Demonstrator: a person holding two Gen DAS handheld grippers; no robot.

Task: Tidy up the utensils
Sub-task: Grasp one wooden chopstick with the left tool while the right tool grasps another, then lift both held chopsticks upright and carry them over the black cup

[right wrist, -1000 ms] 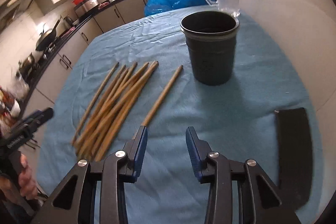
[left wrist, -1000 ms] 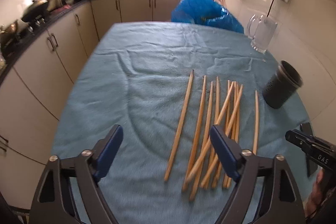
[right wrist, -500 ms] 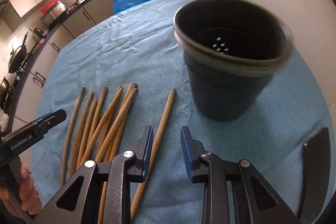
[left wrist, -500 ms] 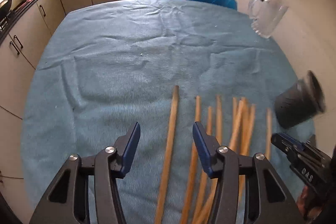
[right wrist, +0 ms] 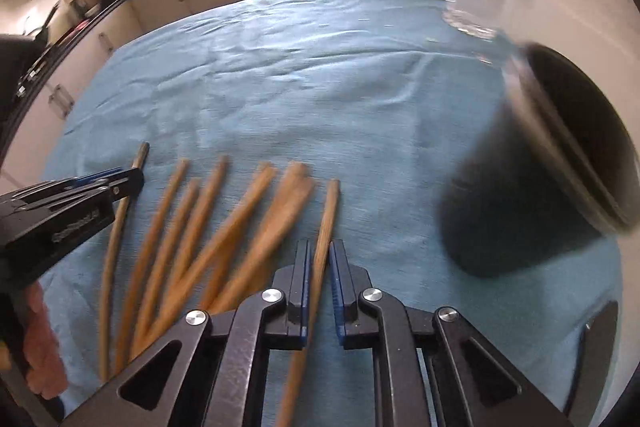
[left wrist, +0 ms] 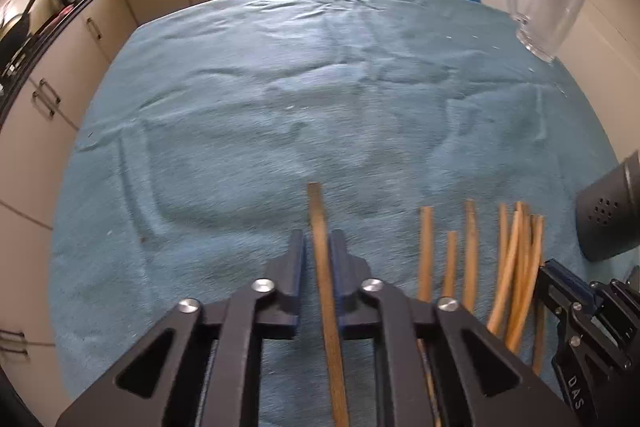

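The left hand-held gripper (left wrist: 317, 251) fills the bottom of the left wrist view: 2 black plastic arms with triangular cut-outs, 4 round silver screws across their upper edges, and dark blue pads lining the inner faces of the fingers (left wrist: 297, 259). The right hand-held gripper (right wrist: 319, 261) has the same build in the right wrist view, its blue pads ribbed. At the left edge of that view the left one shows side-on, black with blurred white lettering, a bare hand (right wrist: 42, 355) beneath it. At lower right of the left wrist view, white letters "DAS" mark the right one's black body.
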